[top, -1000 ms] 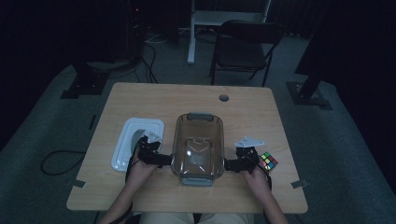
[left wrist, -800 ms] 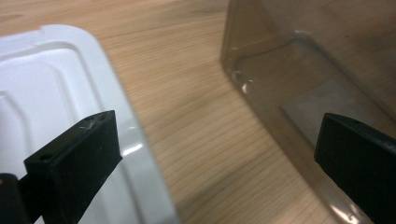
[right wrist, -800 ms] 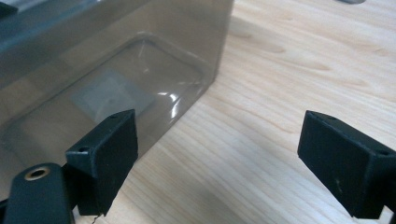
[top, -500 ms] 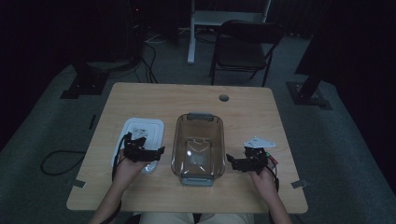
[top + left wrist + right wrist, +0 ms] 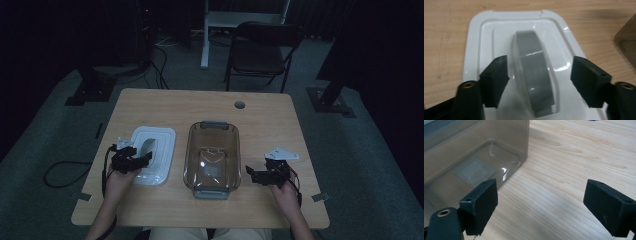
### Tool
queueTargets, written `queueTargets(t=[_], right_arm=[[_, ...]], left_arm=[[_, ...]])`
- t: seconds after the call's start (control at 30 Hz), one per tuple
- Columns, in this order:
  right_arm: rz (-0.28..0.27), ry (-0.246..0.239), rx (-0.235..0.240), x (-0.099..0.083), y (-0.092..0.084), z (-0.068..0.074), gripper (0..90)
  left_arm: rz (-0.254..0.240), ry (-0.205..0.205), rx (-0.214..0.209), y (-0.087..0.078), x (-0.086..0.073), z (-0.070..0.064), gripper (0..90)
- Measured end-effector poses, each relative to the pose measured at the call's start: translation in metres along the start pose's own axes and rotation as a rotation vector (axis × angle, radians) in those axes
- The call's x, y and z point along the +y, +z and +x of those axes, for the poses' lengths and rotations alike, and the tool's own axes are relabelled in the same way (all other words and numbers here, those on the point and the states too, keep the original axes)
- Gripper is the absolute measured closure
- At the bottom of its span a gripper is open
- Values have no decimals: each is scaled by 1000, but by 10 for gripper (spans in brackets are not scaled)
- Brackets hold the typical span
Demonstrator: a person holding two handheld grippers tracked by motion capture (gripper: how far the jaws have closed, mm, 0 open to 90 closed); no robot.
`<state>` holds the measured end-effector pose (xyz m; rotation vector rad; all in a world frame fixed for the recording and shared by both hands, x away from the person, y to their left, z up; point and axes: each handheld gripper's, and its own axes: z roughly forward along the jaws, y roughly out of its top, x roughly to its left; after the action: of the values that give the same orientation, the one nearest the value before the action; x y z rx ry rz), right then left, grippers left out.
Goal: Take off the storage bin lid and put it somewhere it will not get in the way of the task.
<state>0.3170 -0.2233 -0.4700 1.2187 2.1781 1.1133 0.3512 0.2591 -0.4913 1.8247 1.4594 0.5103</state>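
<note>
The pale wooden bench (image 5: pixel 150 105) looks smooth and matt, with visible grain. The white rectangular plastic lid (image 5: pixel 499 27) is glossy, its grey handle (image 5: pixel 534 65) duller. The clear smoky rectangular glass dish (image 5: pixel 212 160) gleams.

Bare table (image 5: pixel 260 112) lies open behind the lid (image 5: pixel 162 137) and dish (image 5: pixel 212 131). A narrow strip between them is free. The lid's grey handle (image 5: pixel 534 72) stands between the left gripper (image 5: pixel 539 75) jaws.
</note>
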Motion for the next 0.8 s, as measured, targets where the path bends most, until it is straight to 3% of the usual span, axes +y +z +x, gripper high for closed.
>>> queueTargets(t=[0.07, 0.2, 0.27, 0.33, 0.53, 0.8], right_arm=[[-1, -4, 0, 0, -1, 0, 118], [-4, 0, -2, -1, -2, -1, 118], [-4, 0, -5, -1, -2, -1, 118], [-3, 0, -6, -3, -2, -1, 118], [-5, 0, -3, -4, -4, -1, 118], [-19, 6, -11, -4, -9, -4, 118]], left_arm=[[21, -10, -8, 3, -4, 2, 443], [18, -16, -15, 2, -7, 2, 546], [12, -14, -22, 2, -7, 1, 546], [21, -15, -29, 1, -8, 0, 629], [29, -27, -39, -1, -10, -7, 637], [74, 42, -85, -5, -15, -35, 595]])
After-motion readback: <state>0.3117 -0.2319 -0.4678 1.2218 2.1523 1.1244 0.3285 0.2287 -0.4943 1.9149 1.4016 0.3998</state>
